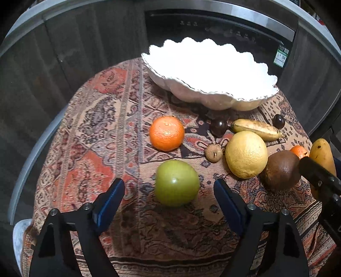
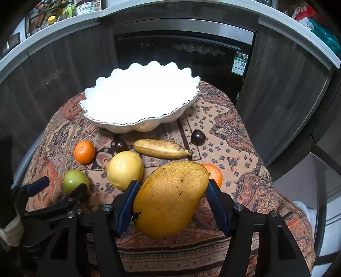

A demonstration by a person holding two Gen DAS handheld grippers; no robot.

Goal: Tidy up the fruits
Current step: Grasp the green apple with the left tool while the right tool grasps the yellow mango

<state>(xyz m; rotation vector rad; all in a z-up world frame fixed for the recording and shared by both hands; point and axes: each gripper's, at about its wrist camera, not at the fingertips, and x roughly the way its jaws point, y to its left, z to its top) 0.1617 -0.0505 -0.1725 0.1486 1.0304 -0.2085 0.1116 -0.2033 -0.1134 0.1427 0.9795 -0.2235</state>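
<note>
A white scalloped bowl (image 1: 213, 70) stands at the far side of the patterned cloth; it also shows in the right wrist view (image 2: 138, 100). My left gripper (image 1: 169, 194) is open, its fingers on either side of a green apple (image 1: 177, 183). My right gripper (image 2: 170, 191) is shut on a yellow mango (image 2: 170, 198), held just above the cloth. Loose fruit lies between: an orange (image 1: 166, 133), a yellow citrus (image 1: 246, 154), a banana (image 1: 256, 129), a brown round fruit (image 1: 282, 172), two dark plums (image 1: 218, 126) (image 1: 278, 121), a small lychee (image 1: 213, 153) and a second orange (image 2: 214, 173).
The small round table is covered by a patterned cloth (image 1: 96, 132) that drops off at its edges. A dark dishwasher front (image 2: 181, 55) and wood cabinet doors (image 1: 64, 42) stand close behind the table. A counter with jars (image 2: 85, 6) runs above.
</note>
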